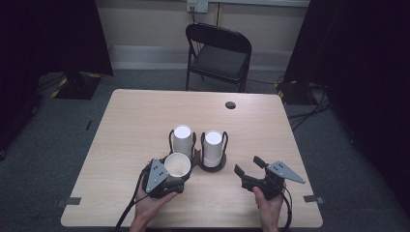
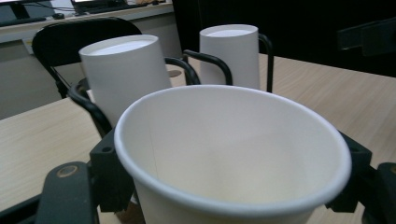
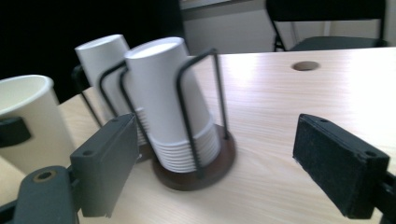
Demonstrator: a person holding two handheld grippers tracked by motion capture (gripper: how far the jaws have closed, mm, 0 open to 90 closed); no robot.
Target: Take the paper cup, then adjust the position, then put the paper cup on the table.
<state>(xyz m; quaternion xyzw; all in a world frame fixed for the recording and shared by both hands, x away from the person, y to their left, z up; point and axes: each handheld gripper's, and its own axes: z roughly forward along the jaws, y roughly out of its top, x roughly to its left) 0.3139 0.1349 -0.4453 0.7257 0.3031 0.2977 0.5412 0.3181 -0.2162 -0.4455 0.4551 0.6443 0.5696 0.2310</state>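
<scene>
An upright white paper cup (image 1: 177, 164) (image 2: 233, 149) sits between the jaws of my left gripper (image 1: 178, 174) (image 2: 232, 179), which is shut on its sides near the table's front. Just behind it two stacks of upside-down white cups stand in black wire holders, the left stack (image 1: 183, 138) (image 2: 122, 70) and the right stack (image 1: 212, 145) (image 2: 230, 51) (image 3: 173, 102). My right gripper (image 1: 248, 165) (image 3: 224, 165) stands open to the right of the holders, nothing between its jaws. The right gripper view also catches the held cup (image 3: 28, 121) at its left edge.
The wooden table (image 1: 145, 121) has a round cable hole (image 1: 230, 105) near its far edge. A black folding chair (image 1: 218, 53) stands behind the table. The right holder rests on a dark round base (image 3: 196, 177).
</scene>
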